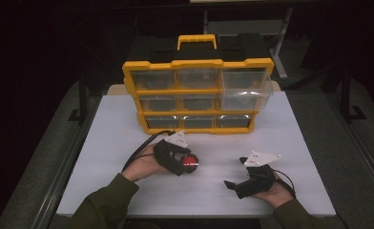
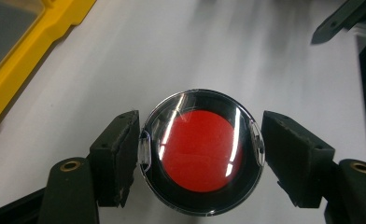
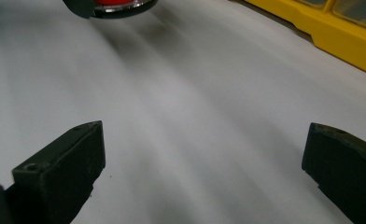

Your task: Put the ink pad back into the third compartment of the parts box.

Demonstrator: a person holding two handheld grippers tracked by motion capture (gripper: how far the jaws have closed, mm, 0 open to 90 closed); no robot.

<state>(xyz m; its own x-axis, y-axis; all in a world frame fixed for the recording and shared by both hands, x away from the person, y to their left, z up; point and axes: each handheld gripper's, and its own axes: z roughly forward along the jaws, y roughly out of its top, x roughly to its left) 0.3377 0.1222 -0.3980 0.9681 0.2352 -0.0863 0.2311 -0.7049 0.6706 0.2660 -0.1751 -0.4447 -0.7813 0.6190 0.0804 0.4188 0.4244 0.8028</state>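
A round clear case with a red disc (image 2: 201,151) inside sits between the jaws of my left gripper (image 2: 200,156), which is shut on its rim and holds it a little above the white table. From the high view the left gripper (image 1: 187,164) and the red disc case (image 1: 190,161) are at the table's middle front. My right gripper (image 1: 235,174) rests low at the front right, held by a hand. Its jaws stand wide apart with nothing between them (image 3: 204,163). The red disc case (image 3: 113,4) peeks in at the top left of the right gripper view.
A yellow parts organiser (image 1: 198,95) with clear drawers stands at the back middle of the white table (image 1: 295,138); its top right drawer (image 1: 246,88) is pulled out. The organiser's yellow frame (image 2: 27,60) lies left of the left gripper and also far right of the right gripper (image 3: 340,35).
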